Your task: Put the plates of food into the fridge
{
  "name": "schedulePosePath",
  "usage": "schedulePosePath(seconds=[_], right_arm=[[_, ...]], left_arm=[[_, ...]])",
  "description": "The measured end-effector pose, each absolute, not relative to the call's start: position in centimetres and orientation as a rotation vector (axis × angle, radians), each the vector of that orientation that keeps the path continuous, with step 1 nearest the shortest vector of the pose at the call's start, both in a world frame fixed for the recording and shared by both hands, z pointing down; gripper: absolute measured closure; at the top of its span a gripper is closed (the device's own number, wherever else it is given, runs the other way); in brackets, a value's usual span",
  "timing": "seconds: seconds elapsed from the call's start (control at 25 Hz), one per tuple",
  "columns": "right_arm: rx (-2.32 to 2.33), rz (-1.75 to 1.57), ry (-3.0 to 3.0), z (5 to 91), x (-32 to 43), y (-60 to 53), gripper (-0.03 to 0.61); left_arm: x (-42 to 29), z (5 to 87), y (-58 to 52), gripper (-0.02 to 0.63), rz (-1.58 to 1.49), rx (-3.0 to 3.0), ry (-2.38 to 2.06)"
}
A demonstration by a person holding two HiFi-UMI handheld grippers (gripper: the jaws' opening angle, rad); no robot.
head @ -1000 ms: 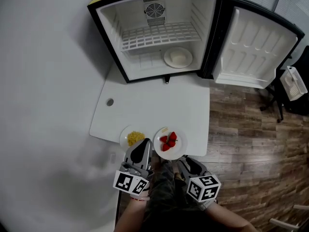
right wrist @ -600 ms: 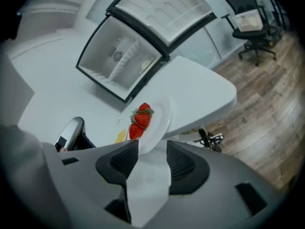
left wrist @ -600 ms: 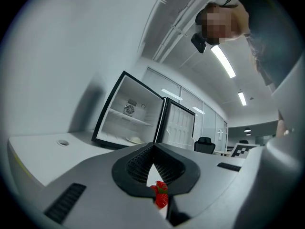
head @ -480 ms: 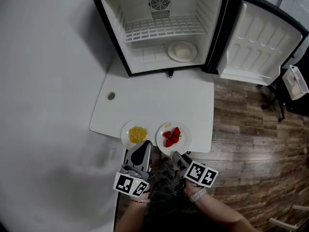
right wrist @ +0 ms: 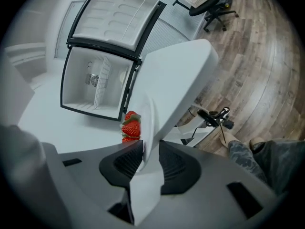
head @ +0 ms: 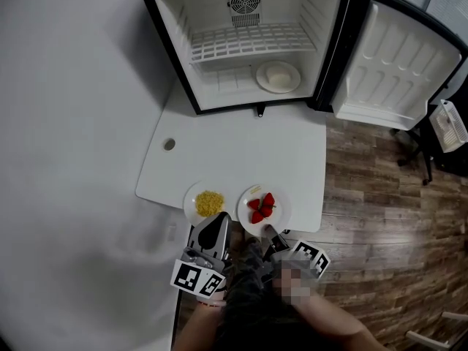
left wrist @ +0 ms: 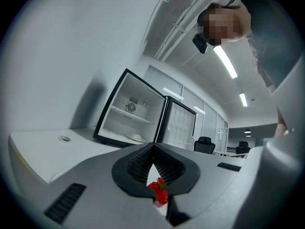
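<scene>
Strawberry plate (head: pixel 280 210) rim clamped in right gripper (head: pixel 269 232) (jaws just closed on it), left gripper (head: pixel 219 219) clenched empty

Three plates: strawberry plate (head: pixel 282 210), yellow-food plate (head: pixel 189 205), third plate (head: pixel 295 77). One bench (head: pixel 241 152), with one round hole (head: pixel 169 144). One fridge (head: pixel 164 42), with one door (head: pixel 395 72), one wire shelf (head: pixel 245 44) and one fan (head: pixel 243 3). Two grippers: left gripper (head: pixel 219 219), right gripper (head: pixel 269 232). Strawberries (head: pixel 261 209) too clustered for a sure count.
</scene>
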State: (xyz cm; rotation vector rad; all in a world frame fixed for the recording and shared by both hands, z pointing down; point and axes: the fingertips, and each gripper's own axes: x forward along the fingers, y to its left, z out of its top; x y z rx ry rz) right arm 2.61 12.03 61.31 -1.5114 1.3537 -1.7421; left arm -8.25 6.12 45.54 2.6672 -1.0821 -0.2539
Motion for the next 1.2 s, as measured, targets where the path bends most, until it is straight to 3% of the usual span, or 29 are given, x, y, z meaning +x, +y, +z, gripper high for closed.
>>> schedulePosePath(seconds=[0.28,0.8,1.2], right_arm=[[-1.408,-1.731,1.310,60.4,2.8,12.4,0.557],[-1.339,-1.723,1.346,56.6,3.7,10.3,0.563],[-1.342,-1.662,1.377,53.2,5.9,2.0,0.563]], left_arm=[[-7.8,45.8,6.0,0.607,-0.245,2.662,-1.070],[-7.7,43.1,3.8,0.607,-0.280,2.681,-1.099],[-8.0,39.9,-2.8,0.607,-0.363,2.661,-1.182]])
